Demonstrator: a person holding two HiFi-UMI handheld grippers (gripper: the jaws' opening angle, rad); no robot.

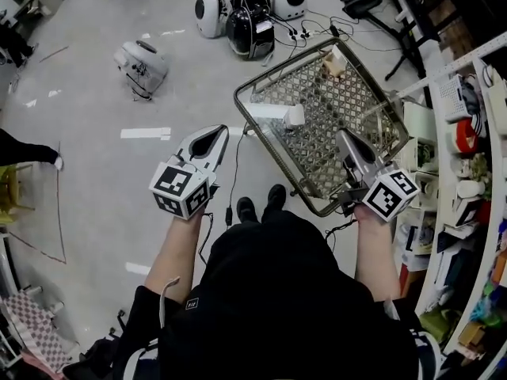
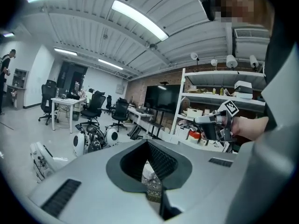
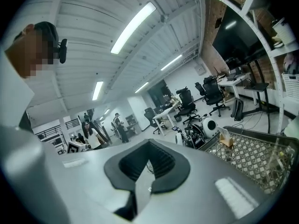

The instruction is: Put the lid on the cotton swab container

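In the head view the left gripper sits left of centre over bare floor, just beside the left corner of a wire cart but not touching it. In the left gripper view its jaws are pressed together with nothing pinched, and a strip of cart mesh shows through the notch at their tips. The right gripper sits right of centre, over the lower right part of the cart. In the right gripper view it is likewise closed on nothing, with the cart at the lower right of that frame. Each gripper carries its marker cube at the wrist end, and the right gripper also shows at the middle right of the left gripper view. A white boxy item lies in the cart near its left corner, well apart from both grippers. It may be the cotton swab container, though it is too small to be sure, and no lid can be told apart from it. A small tan object stands in the cart's upper corner. Crowded shelves fill the right edge of the head view, and round black-and-white machines sit on the floor at the top.
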